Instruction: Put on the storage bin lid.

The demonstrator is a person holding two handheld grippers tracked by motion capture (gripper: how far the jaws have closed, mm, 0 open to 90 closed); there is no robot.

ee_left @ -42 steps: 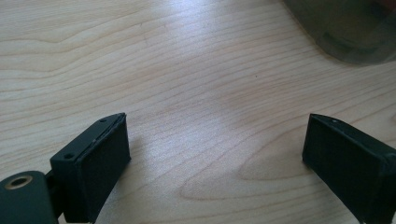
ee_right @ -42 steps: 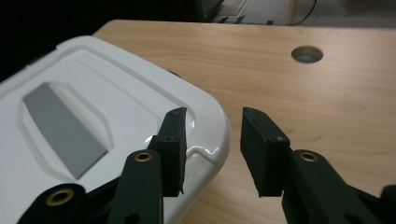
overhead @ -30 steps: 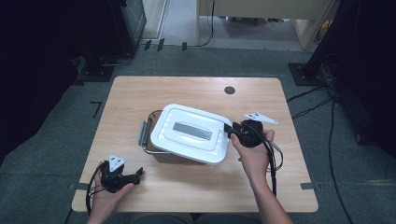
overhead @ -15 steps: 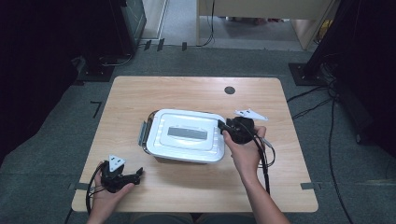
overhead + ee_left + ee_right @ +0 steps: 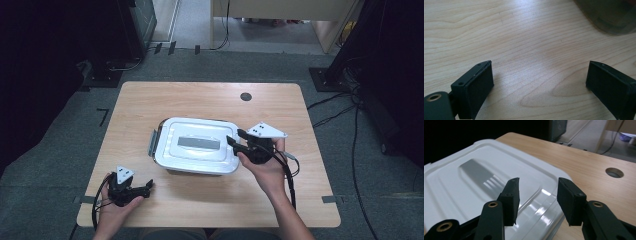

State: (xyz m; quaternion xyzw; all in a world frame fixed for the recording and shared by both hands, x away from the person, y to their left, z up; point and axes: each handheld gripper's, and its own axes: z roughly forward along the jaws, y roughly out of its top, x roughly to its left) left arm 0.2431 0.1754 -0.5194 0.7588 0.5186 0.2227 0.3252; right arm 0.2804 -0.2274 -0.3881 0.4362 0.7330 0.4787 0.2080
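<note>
The right tool (image 5: 234, 138) sits at the right-hand edge of the metal lunch box (image 5: 197, 146), its jaws parted and pointing across the lid. They have just been opening. In the right gripper view the right tool (image 5: 537, 195) hangs over the lid's raised rim with a clear gap between the pads; nothing is pinched between them and neither pad presses on the metal. The right hand (image 5: 267, 167) holds the tool from below and behind, with the grey three-cornered plate on top and the cable trailing back along the forearm.

The lunch box (image 5: 481, 192) is a shallow rectangular container with rounded corners and a pale, glossy lid that has a recessed panel in its middle. It lies flat near the centre of the bench (image 5: 210, 97), lid on, with a metal clasp showing at its left end.

The left tool (image 5: 148, 187) rests low near the front left corner of the bench, well apart from the lunch box, held by the left hand (image 5: 117, 207). In the left gripper view the left tool (image 5: 539, 80) stands wide open over bare wood grain, with nothing between the pads.

A round cable hole (image 5: 245, 96) lies toward the far edge of the bench.
</note>
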